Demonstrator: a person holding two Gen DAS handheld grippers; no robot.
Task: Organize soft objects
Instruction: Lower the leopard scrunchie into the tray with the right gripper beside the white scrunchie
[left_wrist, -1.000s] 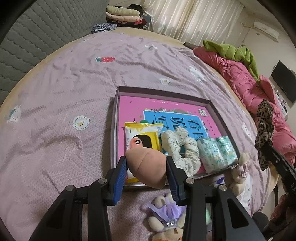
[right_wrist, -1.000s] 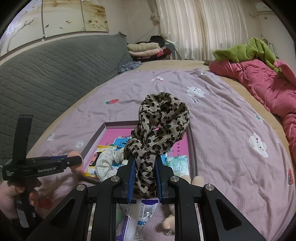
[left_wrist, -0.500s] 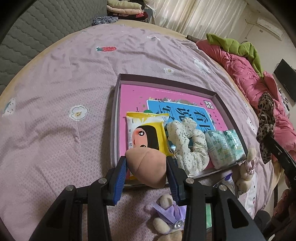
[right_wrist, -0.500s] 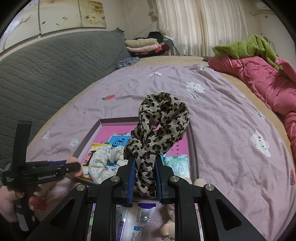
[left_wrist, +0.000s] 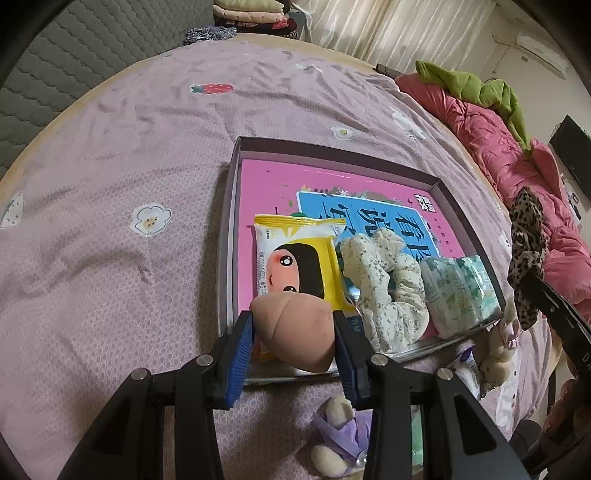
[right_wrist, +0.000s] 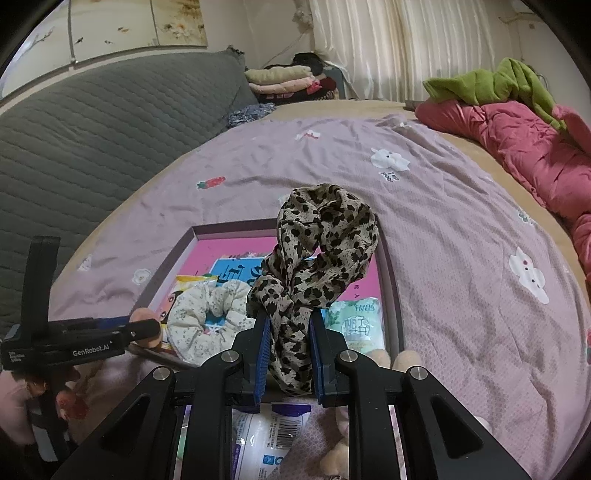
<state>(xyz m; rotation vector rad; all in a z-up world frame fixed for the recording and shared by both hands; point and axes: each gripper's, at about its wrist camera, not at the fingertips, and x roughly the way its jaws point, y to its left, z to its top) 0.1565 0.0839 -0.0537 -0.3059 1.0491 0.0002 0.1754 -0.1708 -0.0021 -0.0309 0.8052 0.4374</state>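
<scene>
My left gripper (left_wrist: 293, 332) is shut on a peach-coloured soft sponge (left_wrist: 295, 328), held over the near left corner of a shallow box (left_wrist: 236, 155) with a pink base. In the box lie a yellow wipes pack (left_wrist: 295, 254), a floral scrunchie (left_wrist: 384, 288) and a green tissue pack (left_wrist: 461, 291). My right gripper (right_wrist: 288, 354) is shut on a leopard-print scrunchie (right_wrist: 321, 251), hanging above the near right part of the box (right_wrist: 391, 266), over the tissue pack (right_wrist: 354, 321). The left gripper (right_wrist: 147, 326) shows at the left of the right wrist view.
A small plush bear with a purple bow (left_wrist: 343, 435) and another plush toy (left_wrist: 495, 354) lie on the purple bedsheet (left_wrist: 110, 221) in front of the box. A plastic pack (right_wrist: 269, 439) lies under my right gripper. A pink quilt (right_wrist: 517, 147) and green garment (right_wrist: 480, 85) sit at the right.
Both grippers have sunk a little toward the box, each keeping its grip. The box contents have not moved.
</scene>
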